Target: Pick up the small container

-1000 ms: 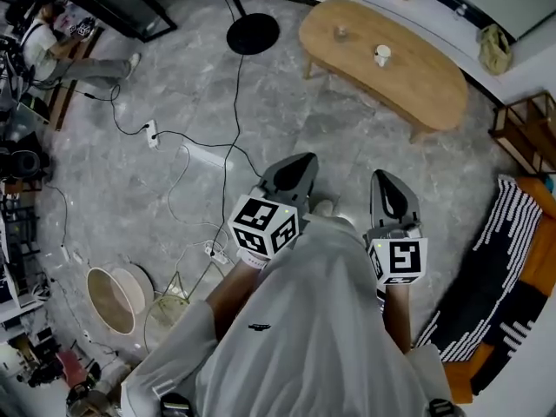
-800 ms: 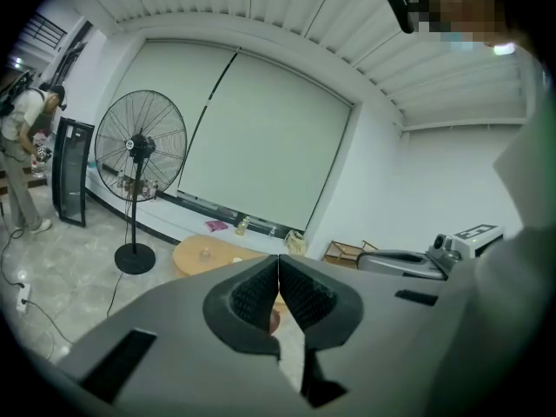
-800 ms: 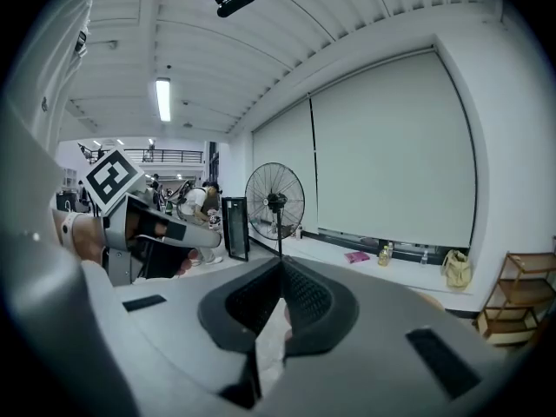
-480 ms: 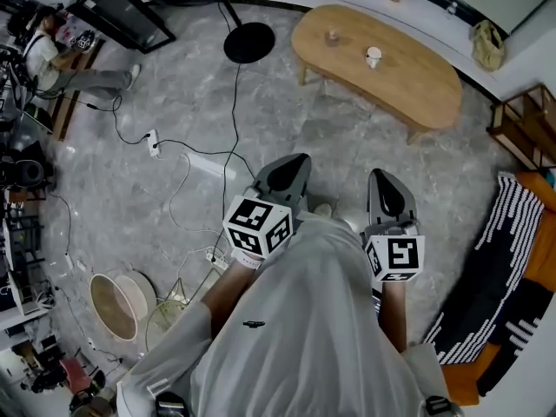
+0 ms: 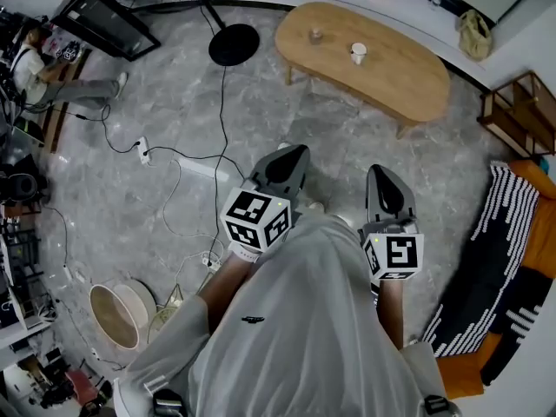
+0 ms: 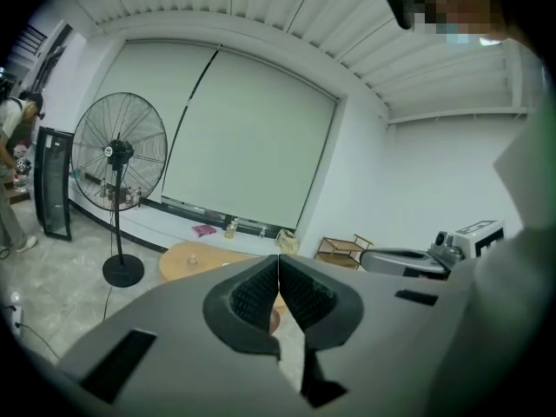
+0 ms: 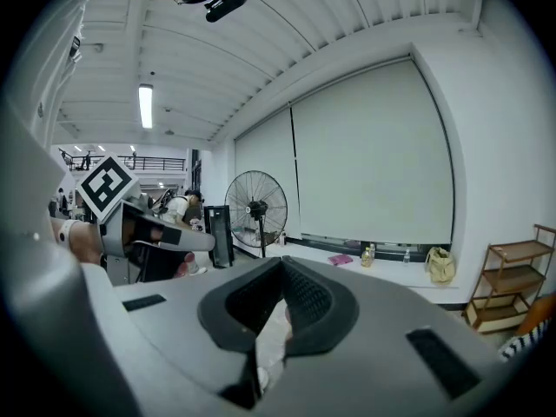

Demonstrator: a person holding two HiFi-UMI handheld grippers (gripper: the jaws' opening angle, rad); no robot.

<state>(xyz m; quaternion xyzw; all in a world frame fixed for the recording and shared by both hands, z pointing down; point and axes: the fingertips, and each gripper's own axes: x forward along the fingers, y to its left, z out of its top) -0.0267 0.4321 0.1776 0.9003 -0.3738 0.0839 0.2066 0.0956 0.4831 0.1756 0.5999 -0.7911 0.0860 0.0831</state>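
Observation:
A small white cup (image 5: 358, 53) and a small clear container (image 5: 316, 35) stand on the oval wooden table (image 5: 408, 76) at the far end of the room. Both grippers are held in front of the person's body, well short of the table and above the floor. My left gripper (image 5: 292, 154) is shut with nothing between its pads; in its own view the jaws (image 6: 278, 259) meet, with the table (image 6: 178, 263) far beyond. My right gripper (image 5: 380, 175) is also shut and empty, its tips (image 7: 282, 264) touching.
A standing fan (image 7: 254, 208) with a round black base (image 5: 233, 44) is left of the table. Cables and a power strip (image 5: 198, 167) trail over the grey floor. Round baskets (image 5: 117, 307) lie at lower left, a wooden shelf (image 5: 519, 111) and striped rug (image 5: 486, 276) at right. A person (image 5: 35, 68) sits far left.
The table and fan base have slid a little left and up in the head view as the person moves. Both grippers stay shut and keep their places before the body.

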